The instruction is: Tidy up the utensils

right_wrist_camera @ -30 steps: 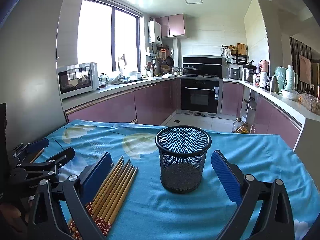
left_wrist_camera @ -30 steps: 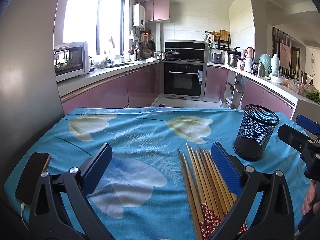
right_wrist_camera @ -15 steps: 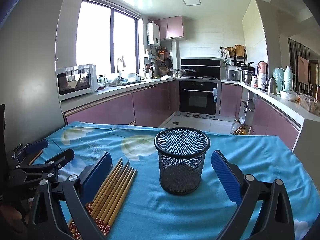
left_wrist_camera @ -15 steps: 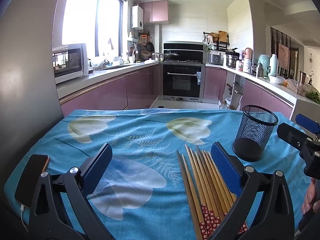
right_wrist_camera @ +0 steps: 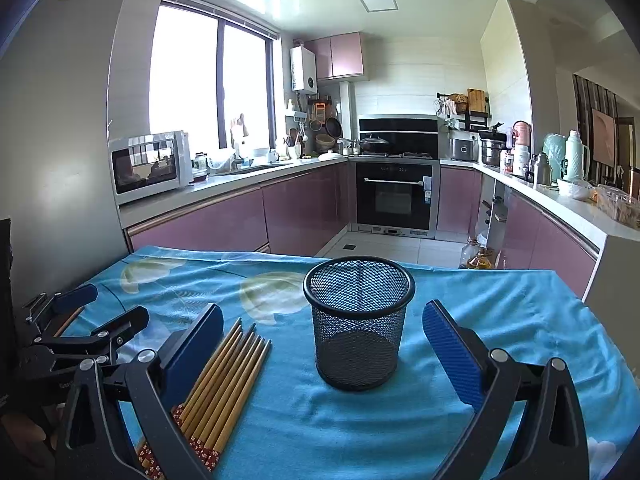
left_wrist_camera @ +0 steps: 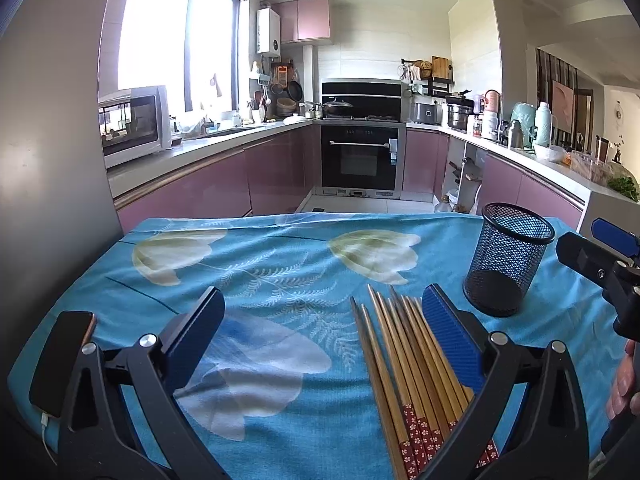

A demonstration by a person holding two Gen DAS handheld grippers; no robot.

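Several wooden chopsticks (left_wrist_camera: 404, 364) with red patterned ends lie side by side on the blue flowered tablecloth (left_wrist_camera: 280, 280); they also show in the right wrist view (right_wrist_camera: 224, 380). An empty black mesh holder (right_wrist_camera: 358, 320) stands upright to their right, and shows in the left wrist view (left_wrist_camera: 506, 258). My left gripper (left_wrist_camera: 320, 344) is open and empty above the cloth, its right finger over the chopsticks. My right gripper (right_wrist_camera: 322, 350) is open and empty, the holder standing just ahead between its fingers.
A phone (left_wrist_camera: 60, 360) on a cable lies at the table's left edge. The right gripper shows at the right edge of the left wrist view (left_wrist_camera: 600, 264). Kitchen counters, an oven (right_wrist_camera: 394, 196) and a microwave (right_wrist_camera: 148, 166) stand beyond the table's far edge.
Both views have tilted slightly, the table sitting a little lower in frame. Both grippers stay open and the chopsticks and holder have not moved.
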